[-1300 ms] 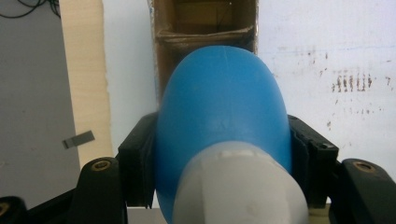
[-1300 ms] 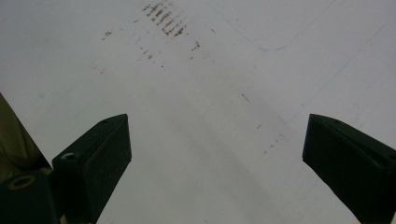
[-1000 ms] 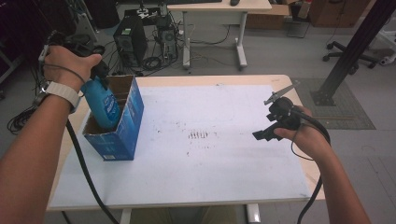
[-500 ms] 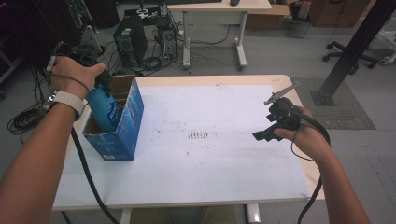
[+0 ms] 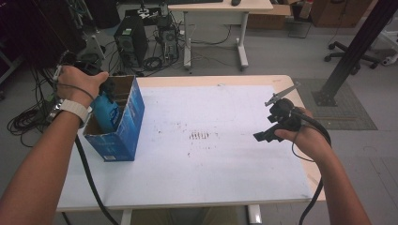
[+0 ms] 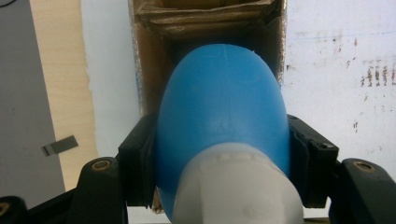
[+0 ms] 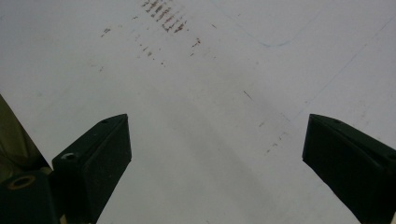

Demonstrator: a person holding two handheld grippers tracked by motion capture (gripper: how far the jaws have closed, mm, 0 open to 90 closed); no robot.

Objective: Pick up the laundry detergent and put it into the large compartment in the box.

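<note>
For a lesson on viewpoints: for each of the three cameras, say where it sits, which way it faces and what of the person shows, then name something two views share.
High view: above the person's side, facing forward and down on the table; both forearms, left gripper and right gripper show.
Left gripper view: on that gripper, facing down at the bottle entering the box; its fingers clamp the bottle.
Right gripper view: on that gripper, facing bare tabletop; its fingers stand apart.
Shared: bottle and box, in high and left gripper views.

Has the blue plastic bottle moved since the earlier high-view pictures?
Yes. The blue plastic bottle, clamped in the left gripper, has sunk deeper into the blue cardboard box, which has stayed put.
</note>
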